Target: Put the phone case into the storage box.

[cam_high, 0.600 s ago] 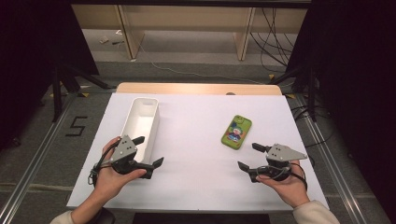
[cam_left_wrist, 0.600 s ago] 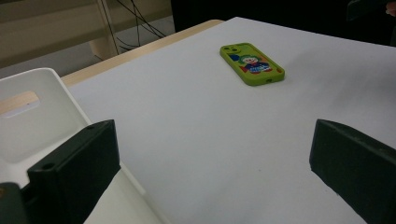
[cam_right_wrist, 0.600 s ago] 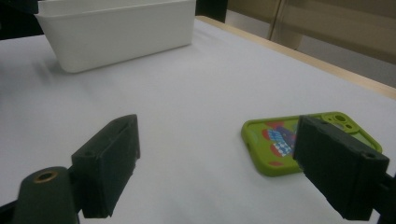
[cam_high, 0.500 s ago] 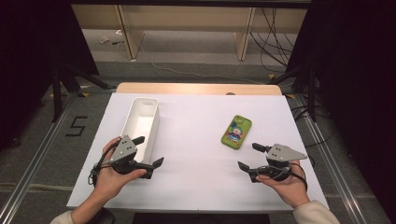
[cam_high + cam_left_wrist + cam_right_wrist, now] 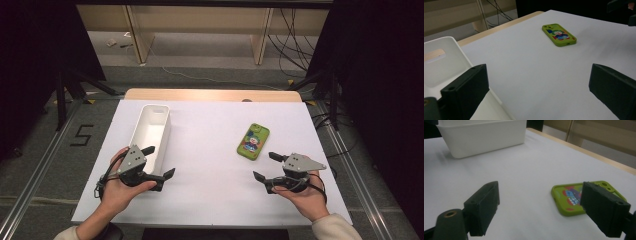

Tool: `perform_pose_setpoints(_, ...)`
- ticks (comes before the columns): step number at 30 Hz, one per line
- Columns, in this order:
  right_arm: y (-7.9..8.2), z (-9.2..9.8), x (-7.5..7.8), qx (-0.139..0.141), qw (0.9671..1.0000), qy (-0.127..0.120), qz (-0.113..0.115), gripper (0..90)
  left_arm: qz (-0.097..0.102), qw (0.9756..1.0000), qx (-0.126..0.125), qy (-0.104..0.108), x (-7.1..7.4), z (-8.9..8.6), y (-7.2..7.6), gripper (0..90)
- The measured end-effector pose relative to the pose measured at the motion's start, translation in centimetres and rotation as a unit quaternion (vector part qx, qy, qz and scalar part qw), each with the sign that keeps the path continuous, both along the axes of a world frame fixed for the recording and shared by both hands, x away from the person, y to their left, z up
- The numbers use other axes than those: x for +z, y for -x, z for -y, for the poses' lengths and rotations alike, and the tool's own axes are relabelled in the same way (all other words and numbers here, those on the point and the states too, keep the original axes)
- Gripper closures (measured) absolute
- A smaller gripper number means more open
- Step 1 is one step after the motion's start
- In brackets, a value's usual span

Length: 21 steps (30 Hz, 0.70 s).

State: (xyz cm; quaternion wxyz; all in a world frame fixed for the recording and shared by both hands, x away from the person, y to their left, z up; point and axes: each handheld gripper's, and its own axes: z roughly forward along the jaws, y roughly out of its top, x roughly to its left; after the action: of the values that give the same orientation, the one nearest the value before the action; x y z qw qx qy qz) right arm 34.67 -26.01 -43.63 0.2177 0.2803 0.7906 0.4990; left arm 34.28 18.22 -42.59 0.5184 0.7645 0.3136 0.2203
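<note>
- Nothing has moved since the earlier high view: both hands, both grippers, the phone and the bin sit where they did.
- left gripper [image 5: 159, 162] held low at the table's near-left, jaws spread wide with nothing between them; its far jaw is just beside the near end of the white bin [image 5: 150, 134].
- right gripper [image 5: 265, 166] held low at near-right, jaws also wide apart and empty, pointing toward the table's middle.
- green phone [image 5: 253, 141] lies flat, back up, cartoon print showing, on the white table [image 5: 210, 195], right of centre; near the right gripper but apart from it, well apart from the bin.
- In the right gripper view the phone [image 5: 584, 197] sits just ahead, partly behind the right-hand jaw, not touched.
- In the left gripper view the phone [image 5: 559, 35] is far off across the table; bin wall [image 5: 444, 62] at the near left.
- Handling guess: phone is stiff, fairly light, thin and flat, so hard to get under; rubbery-looking case should give grip, screen side fragile.
- Best hold looks like across the 2 long edges near the middle, jaws coming down from above.
</note>
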Motion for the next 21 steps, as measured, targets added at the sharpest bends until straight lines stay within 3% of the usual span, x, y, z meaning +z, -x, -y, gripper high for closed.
perform_pose_setpoints(6,-0.3,-0.6,-0.1,-0.011,0.9998,0.008,0.016,37.3,0.000,1.0000,0.002,0.000,0.0,0.0,0.0,2.3)
perform_pose_setpoints(12,-0.9,-0.9,0.2,-0.014,0.9995,0.019,0.020,69.2,0.000,1.0000,0.001,-0.001,0.0,0.0,-0.1,2.5)
perform_pose_setpoints(21,-2.9,-1.4,0.3,-0.024,0.9990,0.036,0.010,86.4,0.001,1.0000,0.000,0.000,0.0,0.1,-0.1,2.7)
